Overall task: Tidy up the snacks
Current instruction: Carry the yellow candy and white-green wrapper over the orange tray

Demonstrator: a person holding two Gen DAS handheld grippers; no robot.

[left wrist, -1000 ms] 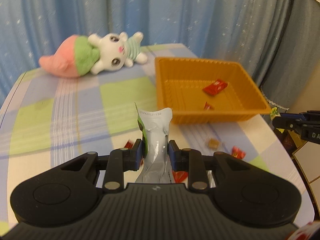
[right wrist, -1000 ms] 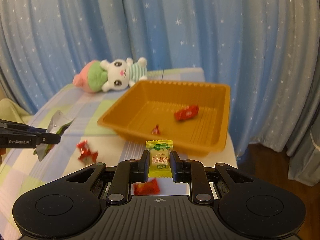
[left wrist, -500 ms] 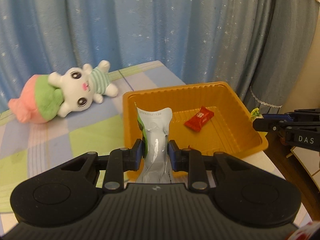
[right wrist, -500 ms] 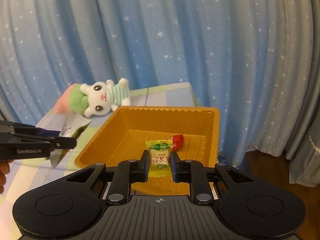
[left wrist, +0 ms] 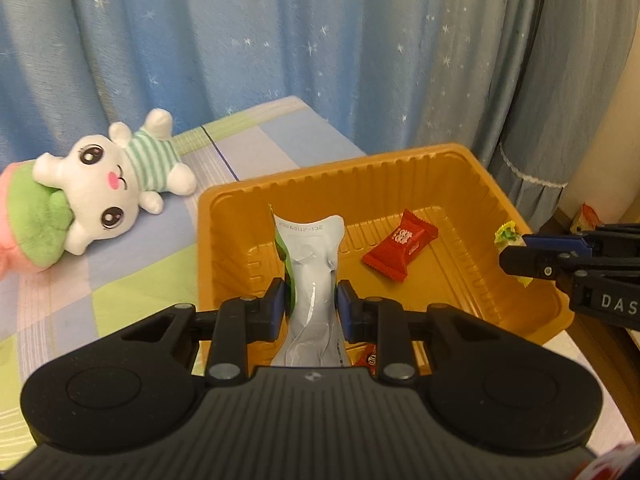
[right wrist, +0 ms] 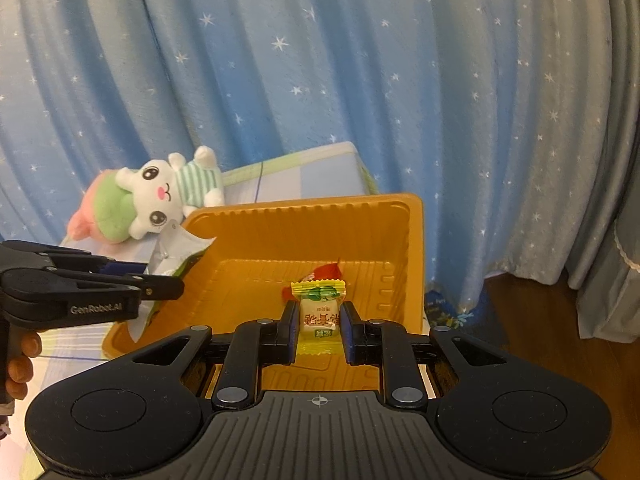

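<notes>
Two grips are holding: the left gripper (left wrist: pixel 311 300) is pinching a silver pouch (left wrist: pixel 310 272) at its crumpled waist, the right gripper (right wrist: pixel 319 322) is squeezing a yellow candy (right wrist: pixel 318 312) — both hanging over the orange tray (left wrist: pixel 400 168). Both are looking light, soft and crinkly — mid-body seems the safest hold.

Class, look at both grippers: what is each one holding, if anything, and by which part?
The left gripper pinches a silver-and-green snack pouch across its middle. The right gripper pinches a small yellow candy by its two sides.
</notes>
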